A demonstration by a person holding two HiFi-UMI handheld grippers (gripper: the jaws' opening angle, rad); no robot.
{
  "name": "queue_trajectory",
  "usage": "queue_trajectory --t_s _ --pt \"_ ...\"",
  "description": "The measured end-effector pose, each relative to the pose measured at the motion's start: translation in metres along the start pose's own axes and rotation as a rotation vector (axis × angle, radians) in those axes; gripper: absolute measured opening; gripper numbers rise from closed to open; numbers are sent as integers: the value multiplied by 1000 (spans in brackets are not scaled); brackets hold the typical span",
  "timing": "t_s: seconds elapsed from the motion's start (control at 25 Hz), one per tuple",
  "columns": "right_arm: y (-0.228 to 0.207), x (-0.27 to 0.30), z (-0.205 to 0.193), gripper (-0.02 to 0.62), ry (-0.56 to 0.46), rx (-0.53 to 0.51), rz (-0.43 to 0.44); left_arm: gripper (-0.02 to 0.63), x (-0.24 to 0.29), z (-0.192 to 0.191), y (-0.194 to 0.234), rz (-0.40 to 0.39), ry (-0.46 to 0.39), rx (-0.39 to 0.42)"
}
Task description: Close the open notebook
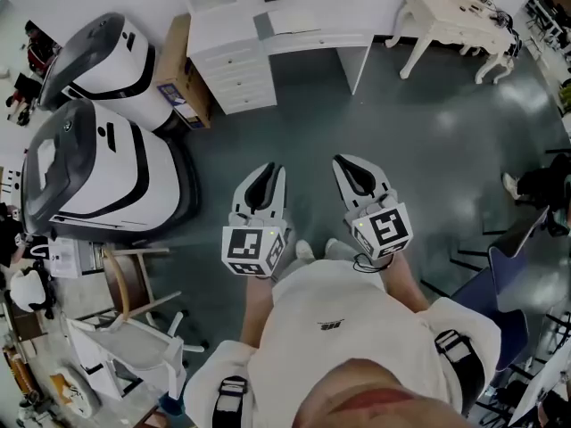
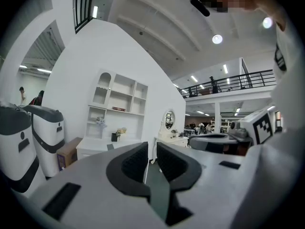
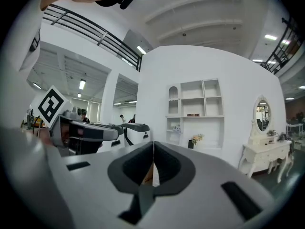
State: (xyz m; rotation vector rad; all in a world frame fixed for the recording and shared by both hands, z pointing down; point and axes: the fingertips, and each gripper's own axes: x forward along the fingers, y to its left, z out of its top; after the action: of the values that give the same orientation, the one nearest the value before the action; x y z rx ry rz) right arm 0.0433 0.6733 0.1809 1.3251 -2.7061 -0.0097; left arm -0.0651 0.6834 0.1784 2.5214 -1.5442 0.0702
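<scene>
No open notebook can be made out for certain. A flat grey item (image 1: 265, 25) lies on the white desk (image 1: 303, 41) ahead; it shows as a small dark patch (image 2: 110, 147) in the left gripper view, too small to identify. My left gripper (image 1: 268, 168) (image 2: 152, 148) is held at waist height over the floor, well short of the desk, its jaws a narrow gap apart and empty. My right gripper (image 1: 344, 160) (image 3: 153, 145) hovers beside it with pads touching, holding nothing.
Two large white and grey machines (image 1: 98, 163) (image 1: 94, 56) stand at the left, with a cardboard box (image 1: 183, 83) by the desk. A white dressing table (image 1: 455, 12) is at the back right. A wooden chair (image 1: 134, 283) and a blue chair (image 1: 500, 279) flank me.
</scene>
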Motion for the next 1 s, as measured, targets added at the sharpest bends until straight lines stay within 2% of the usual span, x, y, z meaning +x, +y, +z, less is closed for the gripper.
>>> queue_trajectory --t_s 0.28,0.48,1.0 --pt "10 18 -9 -3 40 11 -1 0 4 -4 22 -6 10 -22" --pt "1 41 -4 -3 33 -3 2 0 20 -5 39 4 19 -31" --pt "-74 125 -5 -3 17 28 26 0 112 12 73 32 34 -3"
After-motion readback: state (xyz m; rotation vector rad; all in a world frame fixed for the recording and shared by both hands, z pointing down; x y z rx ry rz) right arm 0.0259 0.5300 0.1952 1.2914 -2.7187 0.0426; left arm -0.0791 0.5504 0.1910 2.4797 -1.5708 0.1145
